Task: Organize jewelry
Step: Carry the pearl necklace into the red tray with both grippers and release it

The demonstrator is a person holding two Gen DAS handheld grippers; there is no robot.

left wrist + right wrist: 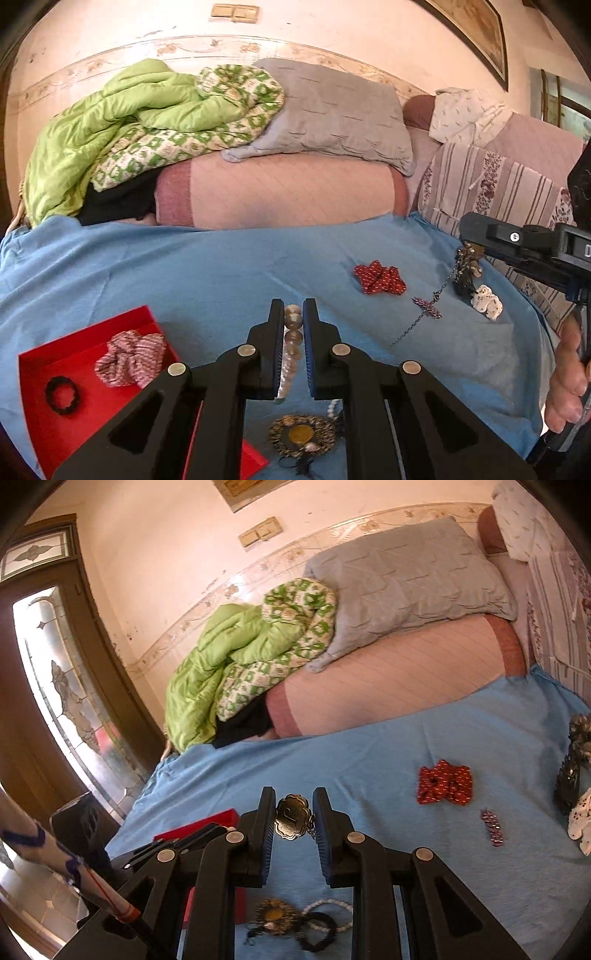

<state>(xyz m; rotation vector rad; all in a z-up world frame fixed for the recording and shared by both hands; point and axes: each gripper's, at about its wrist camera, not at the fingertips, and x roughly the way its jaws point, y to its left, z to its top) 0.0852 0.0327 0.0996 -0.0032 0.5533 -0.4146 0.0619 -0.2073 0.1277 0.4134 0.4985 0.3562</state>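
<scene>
Tray on the sheet, left of the brooch; pillows behind.

Open blue sheet mid-bed, clutter at the edges.

The wide stretch of sheet between the red box at near left and the red dotted scrunchie at right is left bare. Passage at right is narrowed by the chain and the white shell pieces. The far side is blocked by the pink bolster and the green quilt.
</scene>
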